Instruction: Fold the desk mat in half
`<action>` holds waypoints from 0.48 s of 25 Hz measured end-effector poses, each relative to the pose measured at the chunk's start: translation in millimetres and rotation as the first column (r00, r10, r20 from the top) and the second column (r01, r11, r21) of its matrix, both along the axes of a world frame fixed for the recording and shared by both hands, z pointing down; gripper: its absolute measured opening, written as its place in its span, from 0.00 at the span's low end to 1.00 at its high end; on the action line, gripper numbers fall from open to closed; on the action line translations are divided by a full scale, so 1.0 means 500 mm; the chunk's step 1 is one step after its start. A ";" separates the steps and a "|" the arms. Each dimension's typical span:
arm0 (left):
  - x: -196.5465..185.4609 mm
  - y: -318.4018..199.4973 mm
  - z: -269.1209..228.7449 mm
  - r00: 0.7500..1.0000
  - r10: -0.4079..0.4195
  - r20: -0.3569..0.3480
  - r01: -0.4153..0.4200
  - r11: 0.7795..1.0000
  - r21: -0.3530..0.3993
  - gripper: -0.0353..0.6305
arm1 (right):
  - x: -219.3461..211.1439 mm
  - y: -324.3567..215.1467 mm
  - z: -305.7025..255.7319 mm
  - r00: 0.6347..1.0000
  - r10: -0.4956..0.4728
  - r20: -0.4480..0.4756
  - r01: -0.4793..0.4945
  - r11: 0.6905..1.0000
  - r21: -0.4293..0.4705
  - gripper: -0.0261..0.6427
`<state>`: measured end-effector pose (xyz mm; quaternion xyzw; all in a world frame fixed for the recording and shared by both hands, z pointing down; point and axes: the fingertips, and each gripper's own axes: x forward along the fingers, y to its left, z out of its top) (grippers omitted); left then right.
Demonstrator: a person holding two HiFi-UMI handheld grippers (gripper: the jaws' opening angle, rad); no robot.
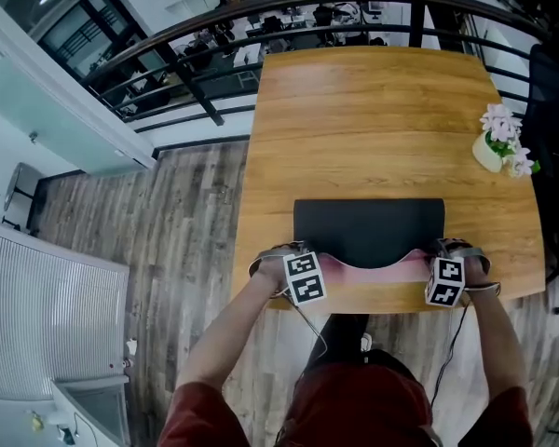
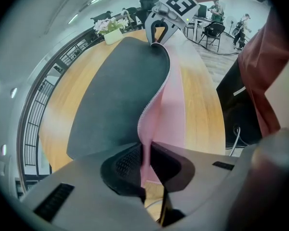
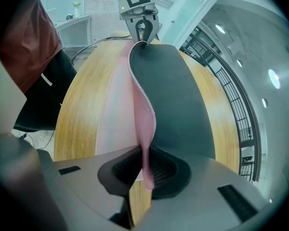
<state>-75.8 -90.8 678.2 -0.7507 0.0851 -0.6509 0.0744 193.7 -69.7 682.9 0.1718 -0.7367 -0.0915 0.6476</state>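
L gripper (image 2: 145, 163) & R gripper (image 3: 145, 166): jaws nipped on mat (image 1: 368, 226) near corners, near edge raised, pink underside showing. We note long axis runs L-R betw. grippers; far edge flat on table (image 1: 373, 110), straight ahead, neither hand nearer.

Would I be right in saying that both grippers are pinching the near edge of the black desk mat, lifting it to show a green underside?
Not quite: the underside is pink, not green, as the left gripper view shows. The left gripper and right gripper do pinch the desk mat by its near edge.
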 end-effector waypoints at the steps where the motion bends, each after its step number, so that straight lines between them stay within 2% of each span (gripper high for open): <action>1: 0.002 0.007 0.001 1.000 0.000 0.002 0.000 1.000 0.000 0.14 | 0.001 0.008 0.000 1.000 0.002 0.006 -0.002 1.000 0.001 0.11; 8: -0.001 0.050 0.005 1.000 0.002 0.013 -0.002 1.000 0.002 0.14 | -0.003 0.055 0.002 1.000 0.004 0.018 -0.005 1.000 0.011 0.11; 12: 0.001 0.061 0.008 1.000 0.017 0.021 -0.017 0.999 0.034 0.14 | 0.000 0.067 0.006 1.000 -0.005 0.011 0.005 0.999 0.051 0.12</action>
